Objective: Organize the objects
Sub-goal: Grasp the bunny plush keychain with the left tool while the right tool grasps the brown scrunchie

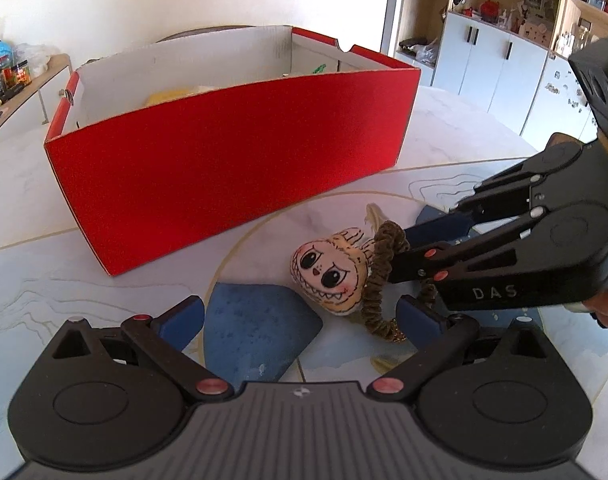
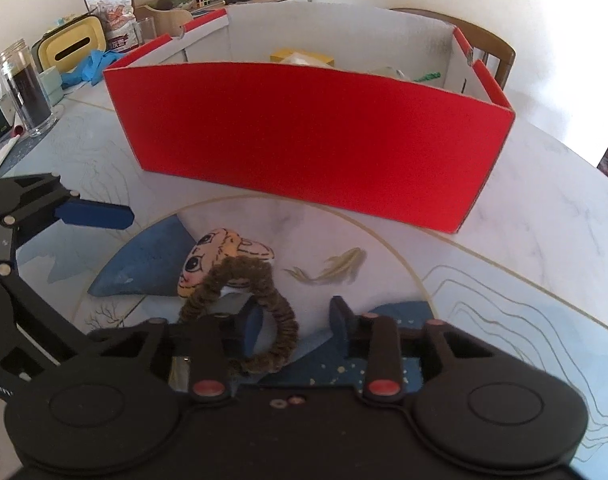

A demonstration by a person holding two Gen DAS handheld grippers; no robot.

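Just ahead of the left gripper (image 1: 300, 316), on the smooth marble-patterned table (image 2: 543, 208), lies a hair tie: a small padded cloth face (image 1: 329, 276), cream-coloured, with big black eyes, a jagged toothy grin and ink-drawn fur lines, sewn to a ruffled brown scrunchie loop (image 2: 264, 312) of crinkled, velvety fabric. The left gripper's blue-padded fingers stand wide apart, one on either side of the charm and touching nothing. The right gripper (image 2: 298, 322) reaches in from the side with its black, ribbed linkage arms angled downward; its blue pads (image 2: 252, 326) are drawn fairly close together with the brown loop running between them, one pad seemingly inside the ring, though whether they actually pinch the fabric cannot be told. The toy rests on a painted medallion in the tabletop, where a thin gold ring (image 1: 240, 240) encloses blue mountain shapes (image 1: 256, 324) and a pale gold fish (image 2: 335, 266). Farther back stands an open red cardboard box (image 1: 232, 168), matte outside and white inside, with something yellow (image 2: 300, 56) and a green scrap (image 2: 427, 77) showing above its rim. Beyond the box, a glass jar (image 2: 24, 88) of dark contents, a yellow tissue holder (image 2: 72, 46) and printed snack bags (image 2: 110, 4) crowd the far edge.
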